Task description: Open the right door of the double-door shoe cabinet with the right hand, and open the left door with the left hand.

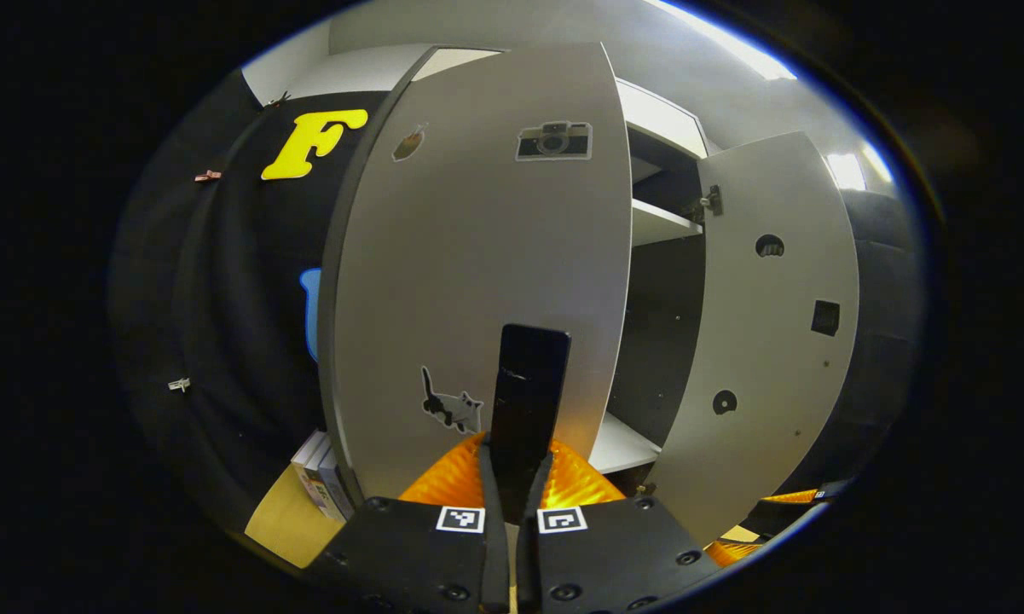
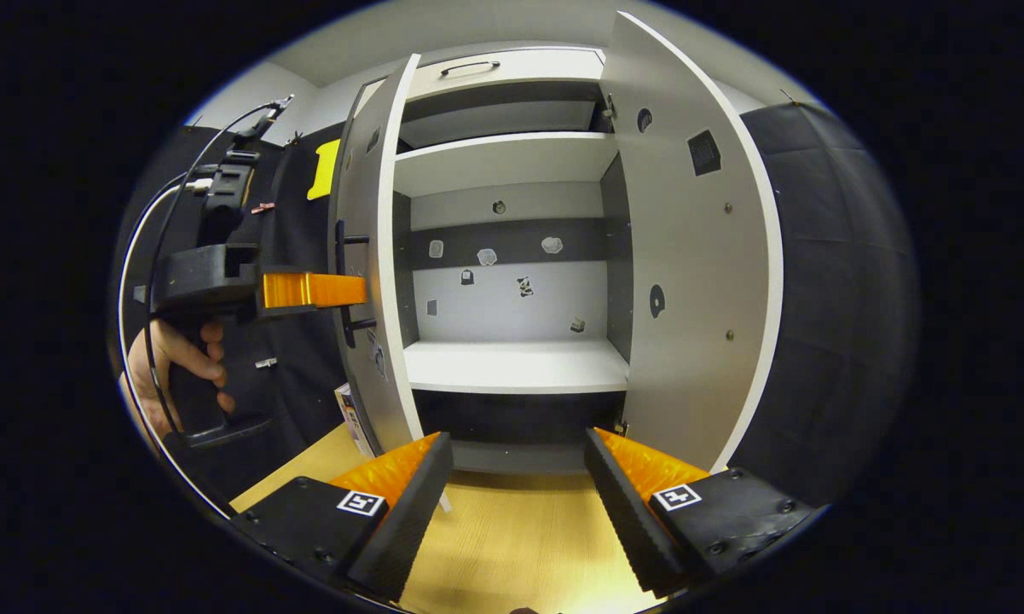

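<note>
The double-door shoe cabinet (image 2: 512, 367) stood ahead of both claws on the wooden tabletop (image 2: 512, 529), its two doors both swung out. The right door (image 2: 691, 281) hung wide open, just right of the right claw (image 2: 518, 477), which was released, fingers spread and holding nothing. The left door (image 1: 486, 256) filled the space straight ahead of the left claw (image 1: 524, 401), which was clenched on that door's dark handle (image 1: 529, 375). A person's hand (image 2: 175, 358) gripped that tool. Inside, two shelves showed; the lower shelf (image 2: 516, 365) lay bare. Pulling off the hinge's arc could, I judged, let the handle slip out or drag the cabinet.
</note>
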Available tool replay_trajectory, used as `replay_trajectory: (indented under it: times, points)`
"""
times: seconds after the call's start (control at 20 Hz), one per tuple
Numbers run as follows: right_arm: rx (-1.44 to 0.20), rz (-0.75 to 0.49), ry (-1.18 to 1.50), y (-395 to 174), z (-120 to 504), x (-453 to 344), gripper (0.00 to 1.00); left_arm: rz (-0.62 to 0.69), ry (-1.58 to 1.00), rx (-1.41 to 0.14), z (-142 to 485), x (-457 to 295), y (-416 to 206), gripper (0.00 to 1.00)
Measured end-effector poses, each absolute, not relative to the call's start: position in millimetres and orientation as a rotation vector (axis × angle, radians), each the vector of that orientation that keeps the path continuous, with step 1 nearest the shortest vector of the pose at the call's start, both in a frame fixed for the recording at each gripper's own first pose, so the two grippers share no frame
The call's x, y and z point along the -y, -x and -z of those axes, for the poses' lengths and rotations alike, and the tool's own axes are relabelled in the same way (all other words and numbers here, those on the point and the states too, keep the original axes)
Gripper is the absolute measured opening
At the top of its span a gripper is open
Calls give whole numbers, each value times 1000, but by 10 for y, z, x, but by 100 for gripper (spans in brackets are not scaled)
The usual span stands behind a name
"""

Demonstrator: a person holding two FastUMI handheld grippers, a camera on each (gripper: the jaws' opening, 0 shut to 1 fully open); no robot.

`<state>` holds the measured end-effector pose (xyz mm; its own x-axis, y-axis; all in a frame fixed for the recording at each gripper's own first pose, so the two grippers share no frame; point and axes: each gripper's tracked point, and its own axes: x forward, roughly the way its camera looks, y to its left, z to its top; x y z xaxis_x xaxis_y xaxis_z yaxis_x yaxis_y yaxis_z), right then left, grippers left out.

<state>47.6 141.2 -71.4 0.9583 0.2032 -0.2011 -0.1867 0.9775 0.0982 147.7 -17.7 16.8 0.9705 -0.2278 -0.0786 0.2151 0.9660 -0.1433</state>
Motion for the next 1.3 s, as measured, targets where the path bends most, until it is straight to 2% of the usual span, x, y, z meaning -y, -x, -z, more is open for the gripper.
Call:
replay_trajectory:
  times: [0.45,0.75,0.9,1.1,1.2,1.3]
  points:
    - [-207,-147,-90,-265,745,-1578,98,235,109,-58,-171,-250,-1119,8]
    - [-205,-108,-94,-245,761,-1525,98,184,91,-52,-156,-693,-966,8]
    - [-210,-115,-95,-233,777,-1568,98,129,58,-30,-173,-987,-929,6]
    - [-222,-131,-82,-209,828,-1621,98,-11,12,-24,-181,-1601,-941,5]
    - [-227,-133,-89,-203,842,-1634,98,83,120,-29,-194,-1502,-929,5]
    - [-227,-133,-99,-214,833,-1669,98,80,136,-22,-169,-1528,-928,5]
